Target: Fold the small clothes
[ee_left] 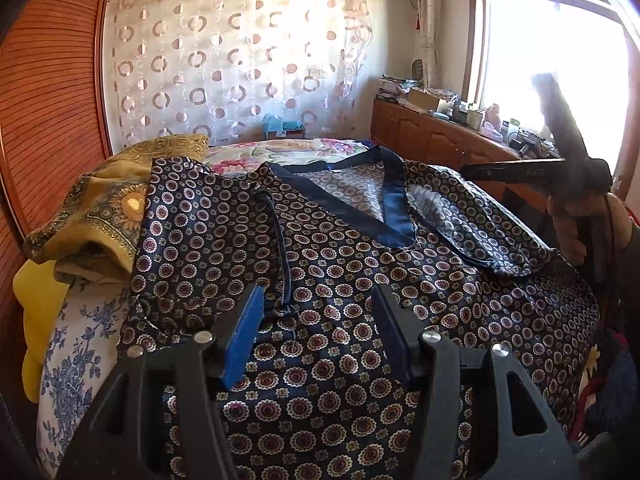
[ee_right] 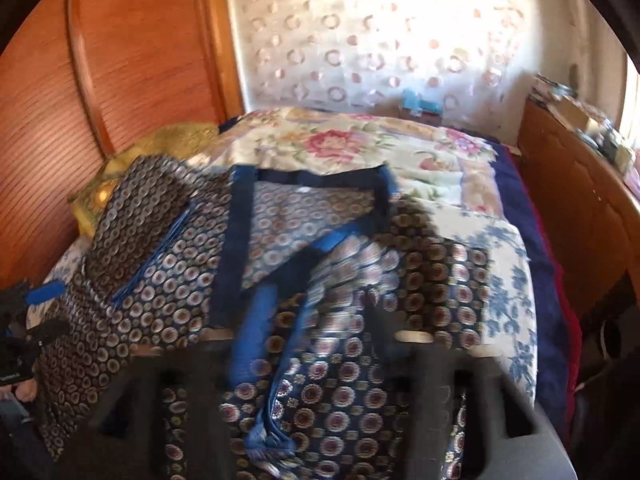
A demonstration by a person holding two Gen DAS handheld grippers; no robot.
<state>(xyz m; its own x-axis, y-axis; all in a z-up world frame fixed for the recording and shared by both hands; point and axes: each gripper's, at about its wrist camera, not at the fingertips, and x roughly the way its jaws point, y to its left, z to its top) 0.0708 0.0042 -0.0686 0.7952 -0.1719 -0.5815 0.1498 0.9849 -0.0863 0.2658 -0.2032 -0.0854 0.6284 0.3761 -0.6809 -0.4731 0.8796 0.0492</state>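
Both hand-held grippers open over patterned top w/ sleeves folded in.

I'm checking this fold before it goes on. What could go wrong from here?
1. The patterned top looks slippery; its folded-in sleeve may slide open now that the right gripper has its jaws apart.
2. The open left gripper hovers above the cloth and could drag it.
3. The yellow scarf lies against the top's edge and might get caught up.

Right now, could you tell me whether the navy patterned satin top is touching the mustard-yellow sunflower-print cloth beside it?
Touching: in the left wrist view, the navy top's folded sleeve edge lies against and overlaps the sunflower cloth.
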